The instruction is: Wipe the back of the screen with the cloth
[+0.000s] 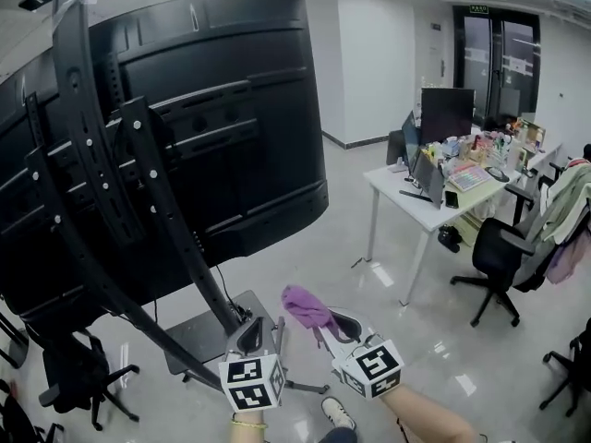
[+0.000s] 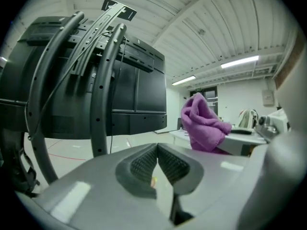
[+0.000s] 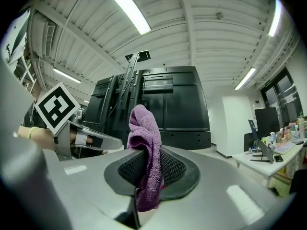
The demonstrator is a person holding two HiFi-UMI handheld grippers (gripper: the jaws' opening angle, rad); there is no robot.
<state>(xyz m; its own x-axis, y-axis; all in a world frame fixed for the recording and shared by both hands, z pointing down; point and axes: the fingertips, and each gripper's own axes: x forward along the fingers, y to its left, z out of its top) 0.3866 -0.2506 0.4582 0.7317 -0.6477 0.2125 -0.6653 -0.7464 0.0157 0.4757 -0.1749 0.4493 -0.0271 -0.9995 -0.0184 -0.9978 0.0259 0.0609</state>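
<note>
The black screen [image 1: 249, 137] turns its back, crossed by mounting rails [image 1: 90, 127], to both tools, which sit low and well short of it. The left gripper [image 1: 251, 329] is pressed together on nothing; the right gripper [image 1: 338, 325] pinches the purple cloth [image 1: 307, 305]. Best, I judge, to raise the bunched cloth flat onto bare panel and stroke between rails, avoiding snags

How my three cameras sat
Head view looked down over my left gripper [image 1: 250, 336] and right gripper [image 1: 331, 326] toward the screen [image 1: 185, 137]; both gripper views sat low behind their jaws, angled up, sharing that screen and the cloth [image 3: 144, 128].
</note>
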